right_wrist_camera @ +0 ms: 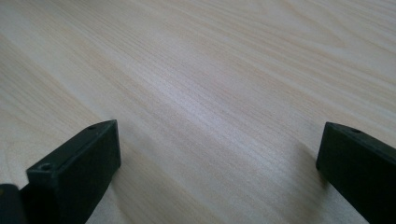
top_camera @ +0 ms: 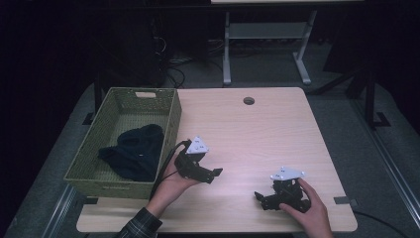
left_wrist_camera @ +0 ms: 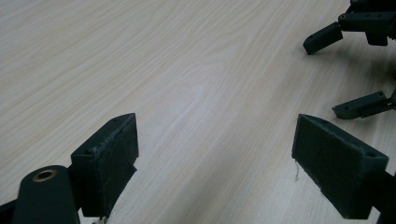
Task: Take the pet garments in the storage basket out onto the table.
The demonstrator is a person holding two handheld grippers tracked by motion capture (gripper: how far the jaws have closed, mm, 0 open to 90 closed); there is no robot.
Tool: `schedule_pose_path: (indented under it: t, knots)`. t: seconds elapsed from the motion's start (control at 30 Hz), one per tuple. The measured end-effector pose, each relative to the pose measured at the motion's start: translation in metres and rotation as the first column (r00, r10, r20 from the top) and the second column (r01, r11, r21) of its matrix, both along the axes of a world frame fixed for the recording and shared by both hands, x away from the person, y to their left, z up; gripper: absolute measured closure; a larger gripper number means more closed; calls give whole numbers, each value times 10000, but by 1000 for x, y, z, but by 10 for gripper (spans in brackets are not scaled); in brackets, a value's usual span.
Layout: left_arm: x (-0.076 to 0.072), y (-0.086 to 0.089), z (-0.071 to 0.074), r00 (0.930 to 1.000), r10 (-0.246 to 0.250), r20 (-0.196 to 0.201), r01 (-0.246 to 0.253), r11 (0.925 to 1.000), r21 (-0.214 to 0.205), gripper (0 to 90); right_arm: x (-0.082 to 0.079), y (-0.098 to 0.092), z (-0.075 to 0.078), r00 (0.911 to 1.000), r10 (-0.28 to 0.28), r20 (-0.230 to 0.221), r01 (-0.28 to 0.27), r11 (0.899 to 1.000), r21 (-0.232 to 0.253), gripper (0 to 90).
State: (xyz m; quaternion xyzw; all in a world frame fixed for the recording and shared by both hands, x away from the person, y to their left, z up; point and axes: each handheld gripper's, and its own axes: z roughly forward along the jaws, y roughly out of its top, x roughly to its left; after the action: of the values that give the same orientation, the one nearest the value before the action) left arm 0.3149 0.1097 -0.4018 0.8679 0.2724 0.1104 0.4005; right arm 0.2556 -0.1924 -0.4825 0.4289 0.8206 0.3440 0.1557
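My left gripper (top_camera: 216,173) and right gripper (top_camera: 258,195) both wide open, hold nothing, low over bare table (top_camera: 257,134). Dark cloth (top_camera: 134,150) already lies in green basket (top_camera: 171,121). Task seems finished; next probably just rest.

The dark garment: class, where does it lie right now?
In the high view the dark garment lies inside the green woven basket at the table's left edge, just left of the left gripper.

A dark cloth (top_camera: 134,150) lies crumpled in the green woven basket (top_camera: 89,157), toward its near right corner. The basket sits on the table's (top_camera: 257,134) left edge.
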Motion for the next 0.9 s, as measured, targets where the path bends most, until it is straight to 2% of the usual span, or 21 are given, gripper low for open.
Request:
schedule_pose_path:
  t: [0.2, 0.5, 0.6, 0.63, 0.9]
  knots:
    - [2, 0, 6, 10000, 9, 76, -8, 10000, -61, 144, 0, 0, 0, 10000, -1, 0, 1, 10000, 3, 0]
    - [8, 5, 23, 9995, 157, 272, -149, 9994, -318, 145, 0, 0, 0, 10000, 0, 0, 0, 10000, 5, 0]
    - [10, 6, 26, 9995, 122, 290, -116, 9997, -221, 145, 0, 0, 0, 10000, -1, 1, 1, 10000, 4, 0]
    - [10, 7, 28, 9994, 172, 299, -162, 9993, -324, 145, 0, 0, 0, 10000, 4, 0, -4, 10000, -2, 0]
    - [14, 9, 35, 9994, 148, 310, -138, 9994, -329, 145, 0, 0, 0, 10000, 0, 0, 0, 10000, 3, 0]
